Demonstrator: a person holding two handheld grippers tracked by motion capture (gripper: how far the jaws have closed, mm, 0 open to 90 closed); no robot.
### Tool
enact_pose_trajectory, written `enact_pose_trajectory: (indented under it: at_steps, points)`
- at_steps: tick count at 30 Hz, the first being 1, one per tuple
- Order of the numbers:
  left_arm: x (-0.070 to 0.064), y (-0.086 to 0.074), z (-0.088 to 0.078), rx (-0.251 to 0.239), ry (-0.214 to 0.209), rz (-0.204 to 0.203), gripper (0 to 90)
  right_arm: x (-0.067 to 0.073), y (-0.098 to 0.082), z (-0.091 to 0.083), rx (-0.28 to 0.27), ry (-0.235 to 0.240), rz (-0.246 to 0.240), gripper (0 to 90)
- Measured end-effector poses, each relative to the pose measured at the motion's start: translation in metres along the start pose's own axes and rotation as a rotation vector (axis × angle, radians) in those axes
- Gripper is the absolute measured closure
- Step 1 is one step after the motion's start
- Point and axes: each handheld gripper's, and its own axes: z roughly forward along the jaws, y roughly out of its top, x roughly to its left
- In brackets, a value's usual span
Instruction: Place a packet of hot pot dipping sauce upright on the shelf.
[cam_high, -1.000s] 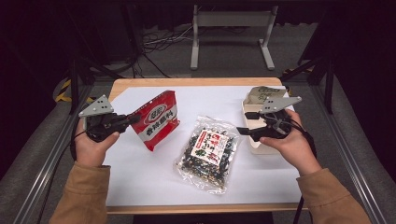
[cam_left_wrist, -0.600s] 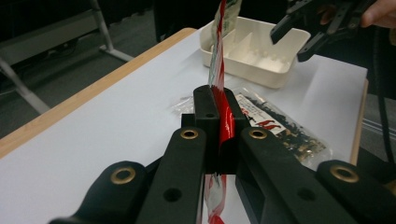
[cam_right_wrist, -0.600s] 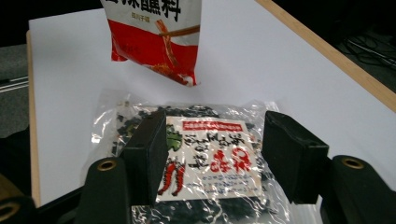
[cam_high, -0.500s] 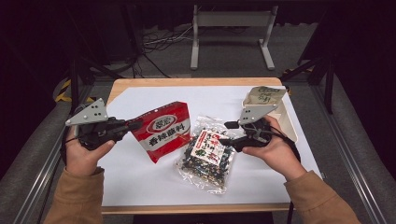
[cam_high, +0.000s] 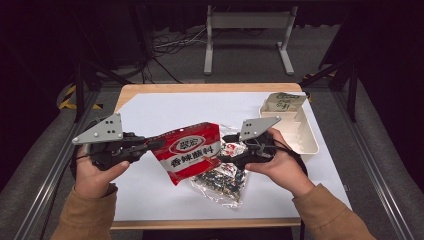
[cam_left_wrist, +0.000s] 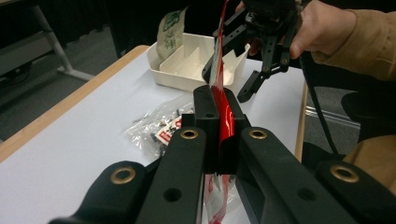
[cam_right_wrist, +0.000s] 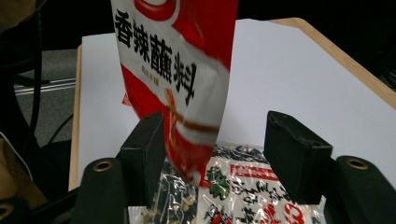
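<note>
Left tool (cam_high: 150, 145) is clamped on one edge of the red seasoning packet (cam_high: 192, 155), its two jaws pressed tight together on the foil, as the left gripper view shows from close up. From that grip the packet hangs out ahead of the tool, lifted clear of the white worktop (cam_high: 165, 110). Right tool (cam_high: 223, 148) comes at the packet from the other side with its jaws wide apart; in the right gripper view the packet's lower corner (cam_right_wrist: 187, 158) dangles between them, brushing close to one jaw, well off the other, with no squeeze on it. Just beneath the right tool lies a clear bag of dark snack pieces (cam_high: 222, 180), flat on the worktop. Beyond the right tool, near the worktop's edge, stands a white divided tray (cam_high: 307, 140) with a pale green packet (cam_high: 285, 100) upright in its far compartment.
</note>
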Motion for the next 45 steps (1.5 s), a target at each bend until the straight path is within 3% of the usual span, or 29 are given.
enact_pose_trajectory:
  at_steps: [7,14,18,26,34,38,45]
  points:
    - [-0.003,0.001,0.009,0.003,-0.025,0.007,90.0,0.003,0.005,0.014,-0.011,0.062,-0.028,43.8]
    - [-0.002,-0.001,0.012,-0.001,-0.01,0.001,90.0,0.001,0.004,0.026,0.0,0.107,-0.057,53.1]
    - [0.001,-0.002,0.012,-0.003,-0.007,-0.006,90.0,0.001,0.005,0.028,0.01,0.123,-0.083,72.6]
    - [0.001,-0.002,0.013,-0.012,-0.009,-0.007,90.0,0.002,0.006,0.027,0.021,0.144,-0.082,85.0]
    - [0.007,-0.007,0.014,-0.034,-0.014,-0.033,89.7,0.003,0.007,0.024,0.031,0.134,-0.081,87.3]
    - [0.006,-0.007,0.014,-0.044,-0.006,-0.023,87.9,0.002,0.009,0.019,0.021,0.117,-0.09,87.7]
    - [0.006,-0.008,0.016,-0.05,0.017,-0.024,71.6,0.0,0.011,0.01,0.021,0.106,-0.085,87.9]
